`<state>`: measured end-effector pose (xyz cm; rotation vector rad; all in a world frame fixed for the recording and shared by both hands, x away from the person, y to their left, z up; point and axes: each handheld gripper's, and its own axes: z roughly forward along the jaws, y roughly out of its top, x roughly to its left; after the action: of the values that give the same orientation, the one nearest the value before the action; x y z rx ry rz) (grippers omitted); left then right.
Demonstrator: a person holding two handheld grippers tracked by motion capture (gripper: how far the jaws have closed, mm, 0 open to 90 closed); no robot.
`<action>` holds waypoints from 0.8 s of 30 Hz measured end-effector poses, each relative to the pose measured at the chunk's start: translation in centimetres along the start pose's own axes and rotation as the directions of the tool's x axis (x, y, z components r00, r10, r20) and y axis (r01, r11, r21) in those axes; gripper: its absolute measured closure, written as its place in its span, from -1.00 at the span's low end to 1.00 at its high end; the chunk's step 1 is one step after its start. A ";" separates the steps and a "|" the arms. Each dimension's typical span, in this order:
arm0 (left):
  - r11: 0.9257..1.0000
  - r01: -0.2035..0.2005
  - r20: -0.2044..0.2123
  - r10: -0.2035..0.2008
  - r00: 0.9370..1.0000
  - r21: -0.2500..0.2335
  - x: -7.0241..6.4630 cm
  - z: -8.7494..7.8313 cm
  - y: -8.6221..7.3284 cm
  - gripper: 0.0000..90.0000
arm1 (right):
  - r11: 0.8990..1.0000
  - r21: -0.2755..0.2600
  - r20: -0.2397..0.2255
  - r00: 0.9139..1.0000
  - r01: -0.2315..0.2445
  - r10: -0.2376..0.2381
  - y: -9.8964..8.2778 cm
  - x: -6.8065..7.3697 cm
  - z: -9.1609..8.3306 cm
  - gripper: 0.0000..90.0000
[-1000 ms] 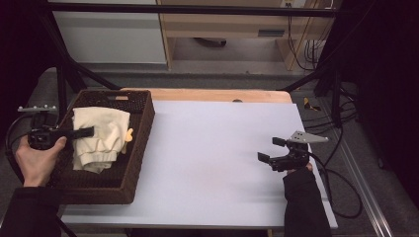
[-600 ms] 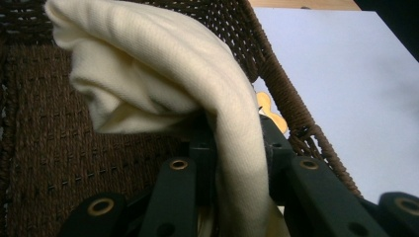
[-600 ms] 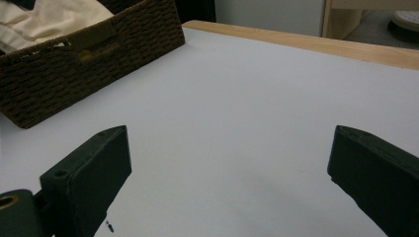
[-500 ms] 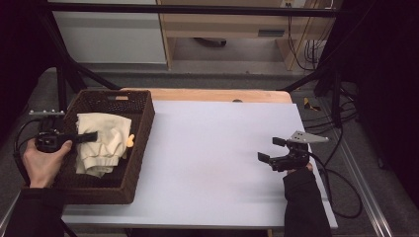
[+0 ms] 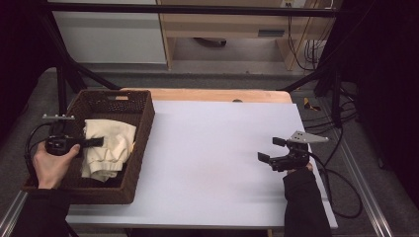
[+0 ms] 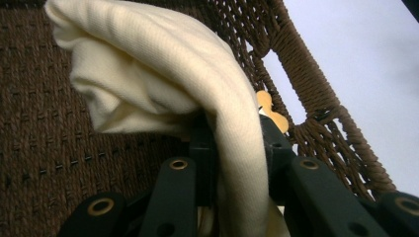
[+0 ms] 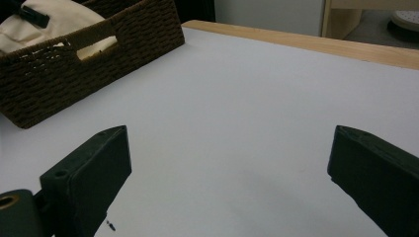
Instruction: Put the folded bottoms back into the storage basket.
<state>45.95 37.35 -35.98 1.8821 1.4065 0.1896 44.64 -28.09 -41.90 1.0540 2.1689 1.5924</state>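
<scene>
In the basket [image 5: 141, 143] at left, the left gripper [image 5: 99, 142] pinches a fold of the cloth [image 5: 111, 148], which could snag the weave or slip free if lifted fast, while the right gripper [image 5: 269, 149] hovers open over the table [image 5: 212, 148].

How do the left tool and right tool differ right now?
Left tool is shut on the cream cloth inside the wicker basket; right tool is open and holds nothing. Left sits over the basket, right over the bare white table. Both are hand-held.
</scene>
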 end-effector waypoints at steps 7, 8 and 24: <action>1.000 0.005 0.005 -0.005 1.000 0.017 0.0 0.9 -0.1 0.61 | 1.000 0.000 0.000 1.000 0.000 0.000 0.0 0.0 0.0 -0.93; 1.000 0.005 0.004 -0.005 1.000 0.022 0.0 1.0 -0.1 0.61 | 1.000 -0.001 0.000 1.000 -0.001 0.001 0.0 0.0 0.0 -0.93; 0.999 -0.025 -0.055 0.028 0.998 0.046 1.0 2.4 -0.5 0.56 | 1.000 -0.002 0.001 1.000 -0.001 0.001 0.0 0.0 0.0 -0.93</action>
<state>47.19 37.16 -38.31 1.9465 1.4343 0.2268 44.65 -28.14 -41.92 1.0556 2.1654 1.5942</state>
